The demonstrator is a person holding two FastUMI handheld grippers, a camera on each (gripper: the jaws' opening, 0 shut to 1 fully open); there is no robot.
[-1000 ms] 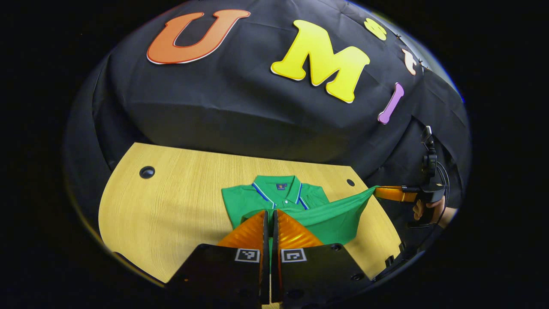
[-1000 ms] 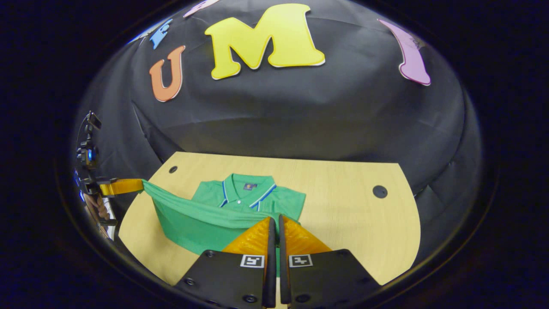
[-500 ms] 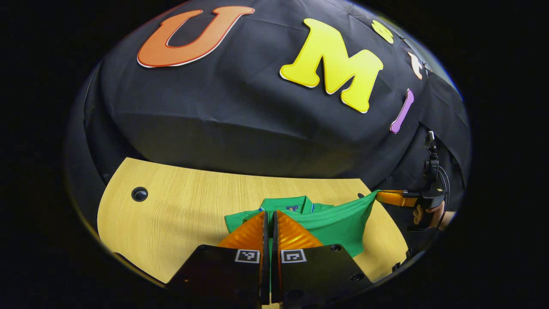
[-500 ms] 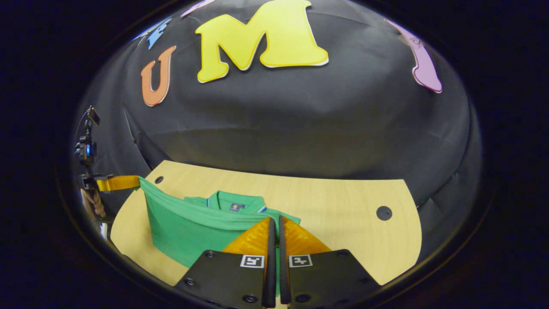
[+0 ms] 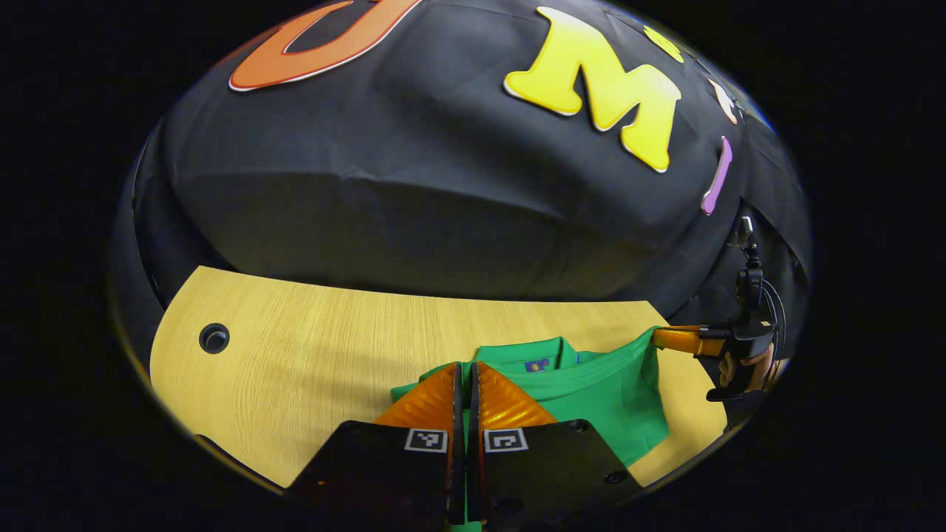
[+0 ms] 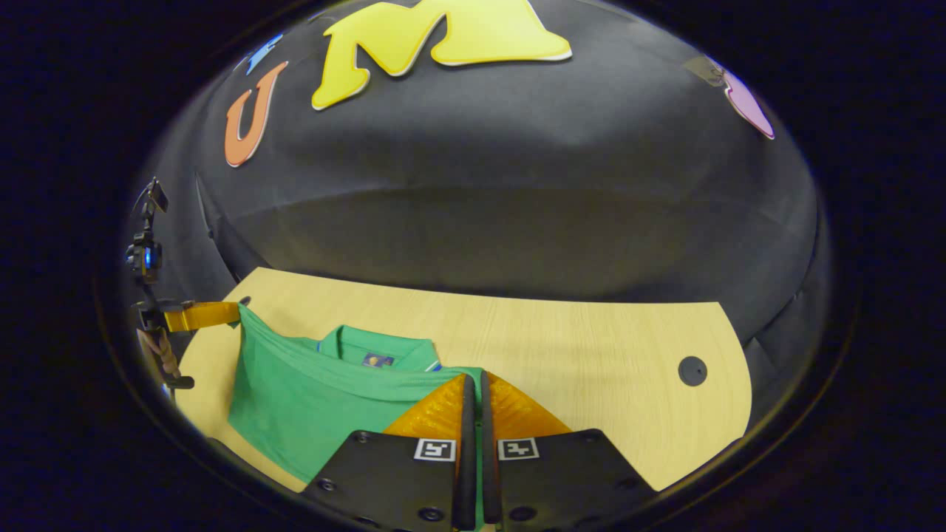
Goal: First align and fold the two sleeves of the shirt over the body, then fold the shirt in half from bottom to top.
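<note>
Both grippers, left (image 5: 465,384) and right (image 6: 474,395), are clenched on the shirt (image 6: 295,399) hem. Carry it level to the collar (image 6: 377,347) (lower left of frame), then release together.

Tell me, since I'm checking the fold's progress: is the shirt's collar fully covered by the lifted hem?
No, the collar of the shirt peeks out above the raised hem in the right gripper view.

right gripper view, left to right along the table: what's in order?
Left gripper → shirt → right gripper → table hole.
</note>
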